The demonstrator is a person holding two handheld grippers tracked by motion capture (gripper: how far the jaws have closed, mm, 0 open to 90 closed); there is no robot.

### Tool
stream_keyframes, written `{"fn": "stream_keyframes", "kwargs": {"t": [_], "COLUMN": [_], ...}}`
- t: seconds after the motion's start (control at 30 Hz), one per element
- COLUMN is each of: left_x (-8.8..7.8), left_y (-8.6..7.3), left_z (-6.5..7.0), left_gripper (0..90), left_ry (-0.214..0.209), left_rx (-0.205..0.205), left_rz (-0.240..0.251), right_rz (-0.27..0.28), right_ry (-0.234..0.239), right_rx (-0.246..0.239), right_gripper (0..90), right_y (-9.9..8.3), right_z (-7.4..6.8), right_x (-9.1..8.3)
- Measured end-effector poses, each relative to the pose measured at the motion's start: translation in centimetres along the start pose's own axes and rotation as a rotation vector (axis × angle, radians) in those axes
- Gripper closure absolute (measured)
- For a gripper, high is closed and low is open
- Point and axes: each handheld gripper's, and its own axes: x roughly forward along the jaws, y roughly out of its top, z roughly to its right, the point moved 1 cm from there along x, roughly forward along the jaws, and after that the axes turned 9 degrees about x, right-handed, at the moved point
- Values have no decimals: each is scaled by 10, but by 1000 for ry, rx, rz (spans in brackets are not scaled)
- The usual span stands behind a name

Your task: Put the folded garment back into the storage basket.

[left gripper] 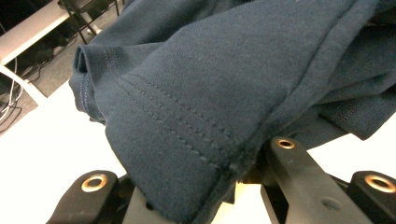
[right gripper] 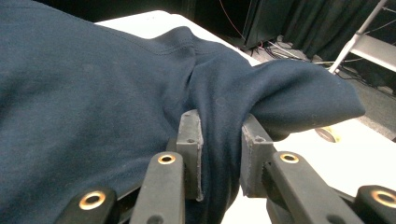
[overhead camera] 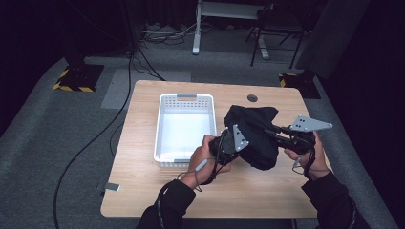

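Observation:
A dark navy garment (overhead camera: 253, 129) is bunched up above the right half of the wooden table (overhead camera: 138, 191), held between both grippers. My left gripper (overhead camera: 233, 143) grips its near-left side; in the left gripper view a stitched hem of the garment (left gripper: 210, 84) drops between the jaws and hides the pads of the left gripper (left gripper: 201, 196). My right gripper (overhead camera: 280, 135) holds the garment's right side. In the right gripper view a fold of the garment (right gripper: 93, 93) is pinched between the two pads of the right gripper (right gripper: 222, 144).
An empty white plastic basket (overhead camera: 160, 129) stands on the table just left of the garment. A round cable hole (overhead camera: 252, 98) sits near the table's far edge. Cables, a desk frame and a chair stand on the grey floor beyond.

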Motion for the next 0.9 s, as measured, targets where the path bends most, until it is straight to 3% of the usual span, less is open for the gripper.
{"fn": "stream_keyframes", "kwargs": {"t": [0.9], "left_x": [-18], "left_y": [-15], "left_z": [-17], "left_gripper": [754], "left_ry": [50], "left_rx": [-27], "left_rz": [-12], "right_rz": [10], "right_ry": [24], "right_rx": [-52], "right_gripper": [738], "right_y": [21], "right_z": [-16], "right_x": [21]}}
